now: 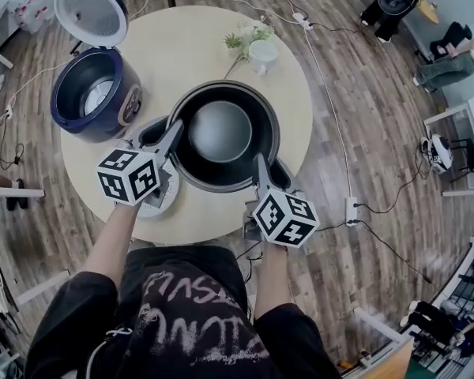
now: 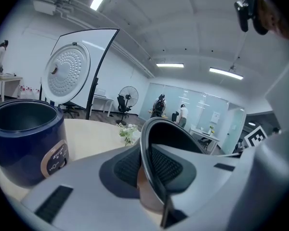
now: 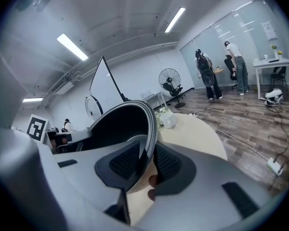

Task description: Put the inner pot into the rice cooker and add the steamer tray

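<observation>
- A dark grey, round metal inner pot [image 1: 221, 133] is held over the near middle of a round pale wooden table [image 1: 182, 46], its open mouth facing up.
- The left gripper [image 1: 174, 130] pinches the pot's rim on its left side, one pad inside the wall and one outside.
- The right gripper [image 1: 261, 166] pinches the rim at the side nearest the person in the same way.
- A navy blue rice cooker [image 1: 95, 93] stands at the table's left edge, its lid raised and its cavity empty.
- A white round tray [image 1: 167, 189] lies at the table's near left edge, partly hidden under the left gripper.
- A white cup with a plant sprig [image 1: 261, 52] sits on the table's far right part.
</observation>
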